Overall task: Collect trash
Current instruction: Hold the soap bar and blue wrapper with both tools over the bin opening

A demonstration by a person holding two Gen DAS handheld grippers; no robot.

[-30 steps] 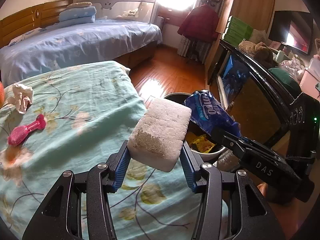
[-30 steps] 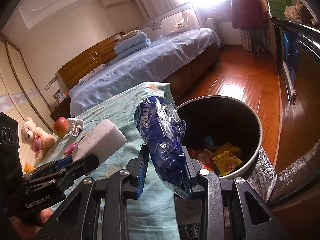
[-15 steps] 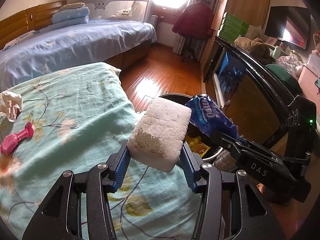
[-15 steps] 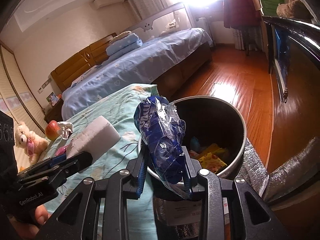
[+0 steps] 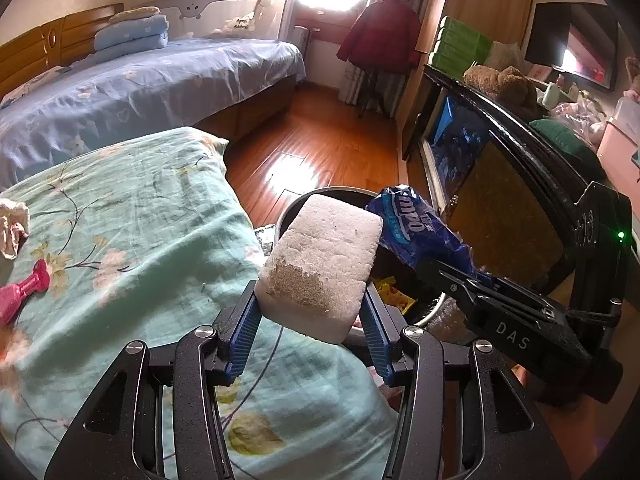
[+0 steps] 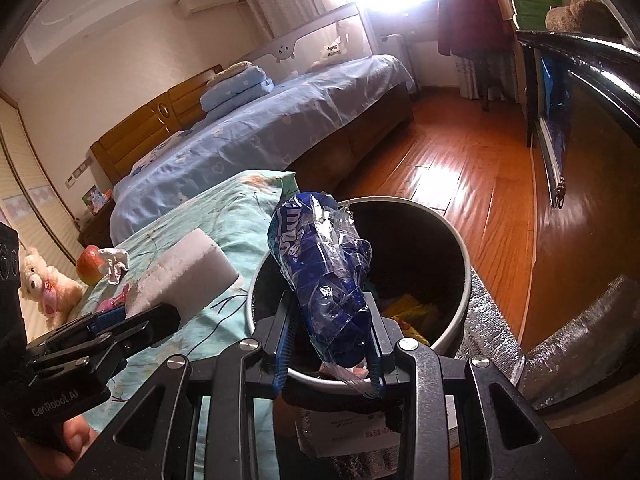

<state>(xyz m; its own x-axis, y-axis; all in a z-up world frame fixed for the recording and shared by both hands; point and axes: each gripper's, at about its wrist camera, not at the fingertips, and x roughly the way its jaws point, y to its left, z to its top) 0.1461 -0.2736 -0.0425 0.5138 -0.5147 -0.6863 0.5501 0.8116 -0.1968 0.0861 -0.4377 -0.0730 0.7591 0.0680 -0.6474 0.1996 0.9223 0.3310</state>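
My left gripper [image 5: 310,320] is shut on a white foam block [image 5: 324,264], which hangs over the edge of the green flowered bed by the bin's rim. My right gripper [image 6: 330,340] is shut on a crumpled blue plastic wrapper [image 6: 320,276] and holds it above the near rim of the round black trash bin [image 6: 456,240]. The bin has yellow and other wrappers at its bottom. From the left wrist camera the wrapper [image 5: 416,232] and bin [image 5: 320,196] lie just right of the block. The right wrist camera shows the block [image 6: 188,276] to the left.
On the green bedspread [image 5: 132,216] lie a pink toy [image 5: 24,292] and a crumpled white tissue [image 5: 12,224]; an apple [image 6: 90,264] and a teddy bear [image 6: 44,284] sit further back. A dark cabinet [image 5: 500,184] stands right of the bin, on the wooden floor [image 6: 460,160].
Both grippers have drifted toward the bin with their loads; the bin looks nearer and larger, and the bedspread items have slid left in the left wrist view.
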